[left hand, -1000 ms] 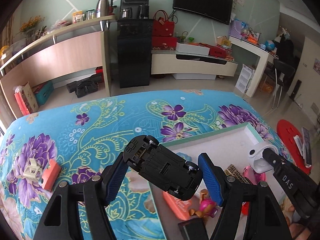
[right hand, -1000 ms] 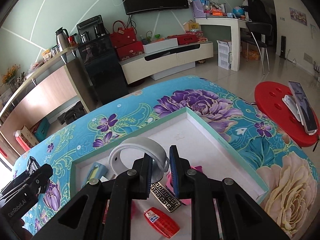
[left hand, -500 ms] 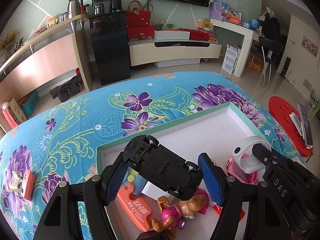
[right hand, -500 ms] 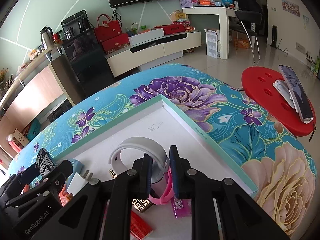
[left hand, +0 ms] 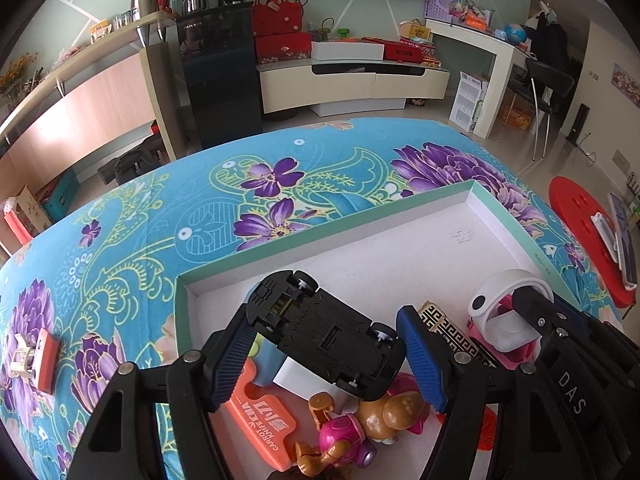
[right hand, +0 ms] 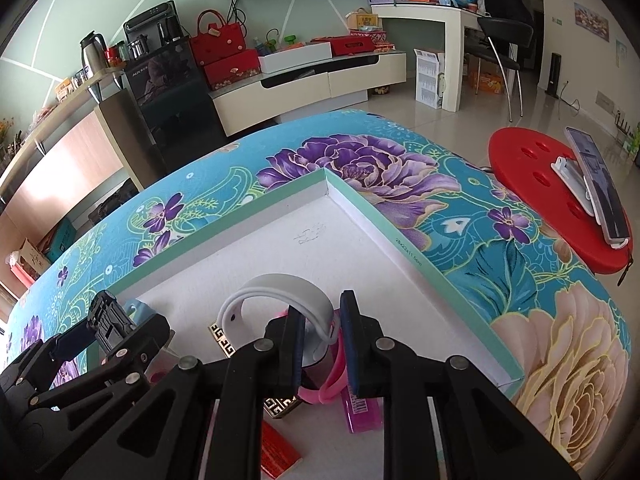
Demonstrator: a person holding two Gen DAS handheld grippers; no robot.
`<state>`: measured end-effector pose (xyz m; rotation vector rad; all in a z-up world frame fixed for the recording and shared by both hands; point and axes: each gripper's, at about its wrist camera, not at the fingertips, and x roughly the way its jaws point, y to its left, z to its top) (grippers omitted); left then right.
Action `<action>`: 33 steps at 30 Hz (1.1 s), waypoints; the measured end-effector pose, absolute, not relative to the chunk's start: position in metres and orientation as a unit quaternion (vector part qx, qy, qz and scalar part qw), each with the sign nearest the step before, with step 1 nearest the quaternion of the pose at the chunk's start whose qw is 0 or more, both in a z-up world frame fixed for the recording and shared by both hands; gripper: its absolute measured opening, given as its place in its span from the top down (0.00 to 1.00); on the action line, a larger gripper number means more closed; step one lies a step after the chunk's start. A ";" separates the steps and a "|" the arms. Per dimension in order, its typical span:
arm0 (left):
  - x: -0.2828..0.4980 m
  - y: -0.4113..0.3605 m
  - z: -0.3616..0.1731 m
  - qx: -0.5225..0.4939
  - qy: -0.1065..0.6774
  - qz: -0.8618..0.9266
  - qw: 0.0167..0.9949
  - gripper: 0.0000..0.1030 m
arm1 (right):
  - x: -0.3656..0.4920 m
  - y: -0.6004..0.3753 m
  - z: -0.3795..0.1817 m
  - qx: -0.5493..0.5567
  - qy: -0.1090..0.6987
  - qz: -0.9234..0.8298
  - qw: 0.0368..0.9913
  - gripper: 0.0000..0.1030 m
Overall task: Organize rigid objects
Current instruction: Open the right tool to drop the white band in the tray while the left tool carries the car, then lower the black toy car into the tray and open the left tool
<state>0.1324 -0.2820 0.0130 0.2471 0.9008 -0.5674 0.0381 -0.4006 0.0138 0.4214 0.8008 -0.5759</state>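
My left gripper (left hand: 324,344) is shut on a black toy car (left hand: 320,332), held upside down over the near left part of a white box with a green rim (left hand: 320,236). My right gripper (right hand: 322,336) is shut on a white wristband (right hand: 276,300) over the same box (right hand: 384,232); it also shows at the right of the left wrist view (left hand: 500,312). In the box lie an orange knife sleeve (left hand: 264,424), a pink puppy figure (left hand: 360,428), a patterned black-and-gold piece (left hand: 452,332) and a pink band (right hand: 332,384).
The box sits on a table with a blue flowered cloth (left hand: 200,216). A small orange and white object (left hand: 36,356) lies on the cloth at far left. A red stool with a phone (right hand: 568,196) stands to the right of the table.
Both grippers have moved to the right and over the box with their loads; the car now hangs above the box's left end and the wristband sits lower in the box.
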 end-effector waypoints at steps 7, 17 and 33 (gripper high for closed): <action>0.133 -0.281 0.010 0.121 0.439 -0.264 0.850 0.26 | 0.042 -0.395 0.013 0.178 0.402 -0.275 0.855 0.76; 0.130 -0.274 0.019 0.121 0.435 -0.261 0.853 0.22 | 0.041 -0.391 0.017 0.162 0.417 -0.269 0.853 0.54; 0.134 -0.243 0.033 0.110 0.423 -0.224 0.871 0.13 | 0.034 -0.384 0.034 0.142 0.423 -0.262 0.856 0.33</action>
